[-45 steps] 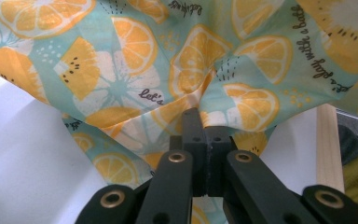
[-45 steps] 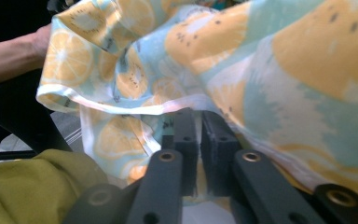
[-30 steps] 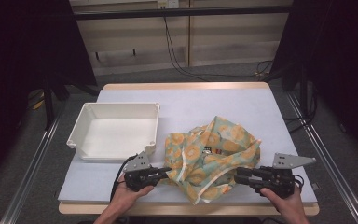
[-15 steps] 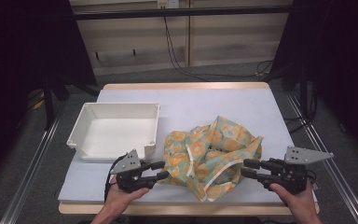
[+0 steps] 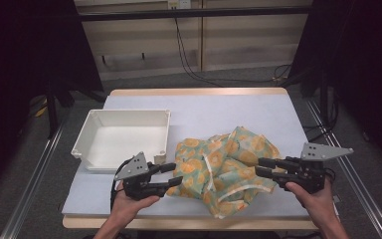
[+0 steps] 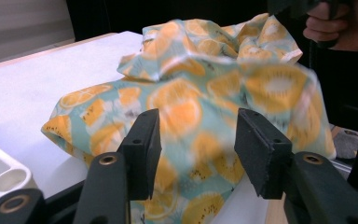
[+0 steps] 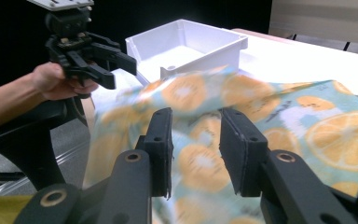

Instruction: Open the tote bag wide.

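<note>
Both grippers, left [image 5: 171, 175] and right [image 5: 259, 166], hover with fingers spread at opposite edges of the crumpled orange-print cloth [image 5: 226, 169] lying on the worktop [image 5: 229, 112] beside a white tray [image 5: 124, 137], where pinching single layers likely works best.

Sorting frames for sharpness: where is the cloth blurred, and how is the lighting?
Left gripper view: cloth smeared near the claw, sharper farther off. Right gripper view: blurred at its left edge, tray crisp. High view: evenly lit table, dark surroundings, no blur.
</note>
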